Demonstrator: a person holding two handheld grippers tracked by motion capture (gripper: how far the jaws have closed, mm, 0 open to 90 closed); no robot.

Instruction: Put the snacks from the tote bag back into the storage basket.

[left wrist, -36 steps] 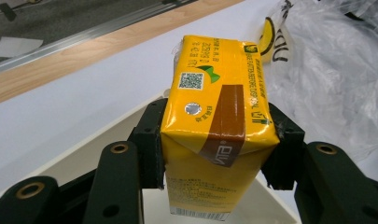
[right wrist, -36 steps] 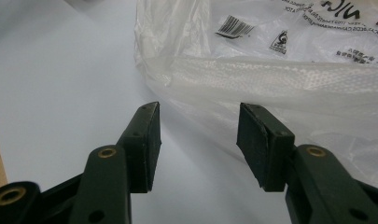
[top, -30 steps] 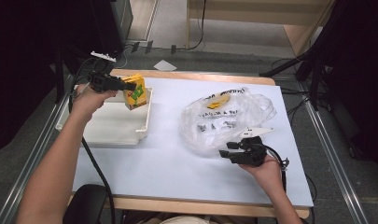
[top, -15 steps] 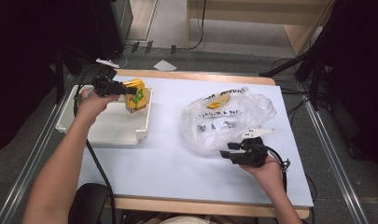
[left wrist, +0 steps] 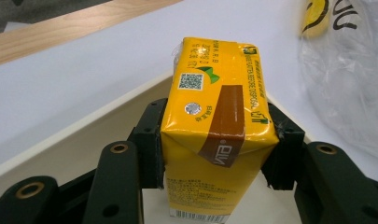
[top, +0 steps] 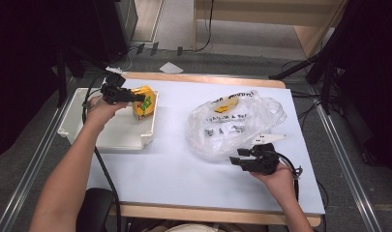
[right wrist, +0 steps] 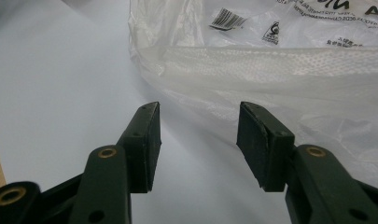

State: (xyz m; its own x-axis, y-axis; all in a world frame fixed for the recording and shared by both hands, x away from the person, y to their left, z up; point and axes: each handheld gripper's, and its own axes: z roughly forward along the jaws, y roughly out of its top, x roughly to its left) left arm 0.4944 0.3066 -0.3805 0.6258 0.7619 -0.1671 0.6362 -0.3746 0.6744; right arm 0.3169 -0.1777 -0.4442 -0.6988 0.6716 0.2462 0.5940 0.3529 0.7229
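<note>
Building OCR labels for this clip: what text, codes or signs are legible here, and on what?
"Vita", white on the brown band of the yellow drink carton.
Carton top edge: green small print, partly "...BEFORE DISPOSAL"; the rest is too small.
Carton top: a QR code and other script, not readable.
Carton bottom: barcode, digits too small.
Clear plastic bag: a barcode, a small round mark and black letter fragments, cut off.
Bag in the high view: black print and a yellow mark, blurred.
</note>
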